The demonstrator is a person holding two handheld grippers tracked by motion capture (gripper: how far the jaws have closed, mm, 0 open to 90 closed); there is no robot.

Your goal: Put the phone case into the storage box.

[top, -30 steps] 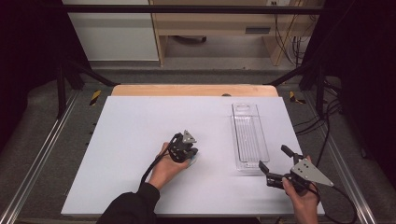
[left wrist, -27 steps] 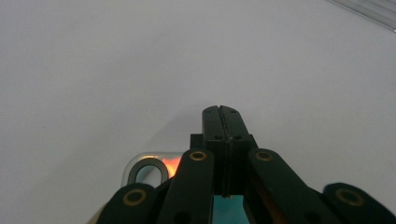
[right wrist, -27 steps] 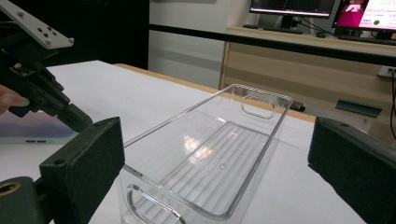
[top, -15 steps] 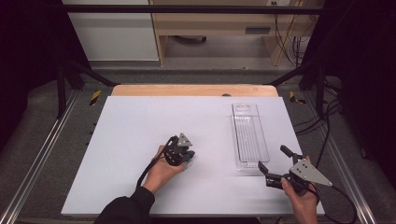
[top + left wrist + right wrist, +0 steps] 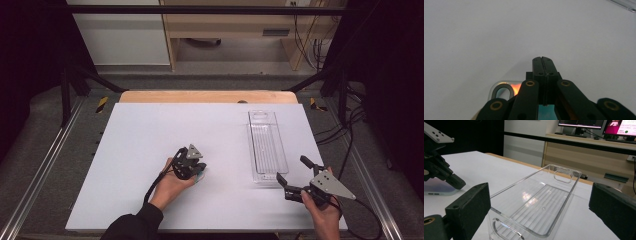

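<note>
My left gripper (image 5: pixel 198 168) sits in a hand at the middle of the white table (image 5: pixel 150 140), its jaws pressed together with nothing between them. In the left gripper view the shut gripper (image 5: pixel 543 59) points over a flat clear-edged thing (image 5: pixel 499 86) with a rounded slot and orange and teal patches. That flat thing (image 5: pixel 201 176) lies on the table right under the jaws; whether they touch it I cannot tell. My right gripper (image 5: pixel 293 170) stands open at the near right, its pads (image 5: pixel 474 202) wide apart and empty, just short of the near end of a clear plastic tray (image 5: pixel 541 195).
The long clear tray (image 5: pixel 267 145) lies empty, running away from me on the right half of the table. A wooden strip (image 5: pixel 210 96) borders the far edge. Metal rails (image 5: pixel 40 170) flank both sides, and cables (image 5: pixel 345 135) hang off the right.
The left hand and its gripper have drifted slightly left and toward me over the flat thing. The right gripper and the tray have stayed put.
</note>
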